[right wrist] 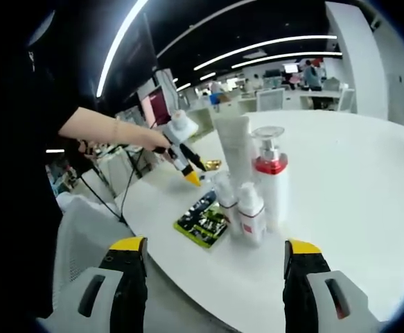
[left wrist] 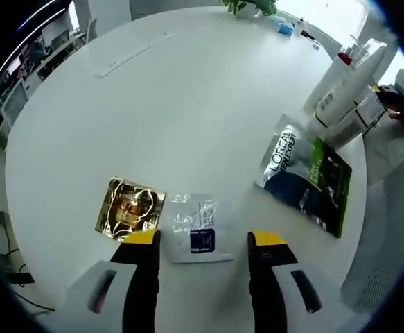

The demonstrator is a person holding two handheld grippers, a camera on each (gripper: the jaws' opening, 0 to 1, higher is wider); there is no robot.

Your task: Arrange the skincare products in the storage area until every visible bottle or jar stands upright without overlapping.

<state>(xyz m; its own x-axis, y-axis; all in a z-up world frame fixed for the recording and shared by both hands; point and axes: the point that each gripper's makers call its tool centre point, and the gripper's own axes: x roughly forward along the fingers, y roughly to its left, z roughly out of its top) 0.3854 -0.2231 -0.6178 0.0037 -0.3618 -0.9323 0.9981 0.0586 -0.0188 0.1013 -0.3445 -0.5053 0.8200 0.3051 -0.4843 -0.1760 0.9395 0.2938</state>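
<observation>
Both grippers hang wide open, holding nothing. The left gripper (left wrist: 205,243) is over a clear sachet (left wrist: 196,227) lying flat on the table (left wrist: 188,104); the right gripper (right wrist: 215,246) faces upright bottles (right wrist: 257,187) near the edge.

The silver and dark blue sachet (left wrist: 290,168) lying on the desk (left wrist: 188,104) reads "L'ORÉAL MEN EXPERT" in dark letters along its silver part; the green pack (left wrist: 328,182) touching it carries white print too small to read; the clear sachet (left wrist: 200,227) and gold sachet (left wrist: 129,206) show no legible words.
</observation>
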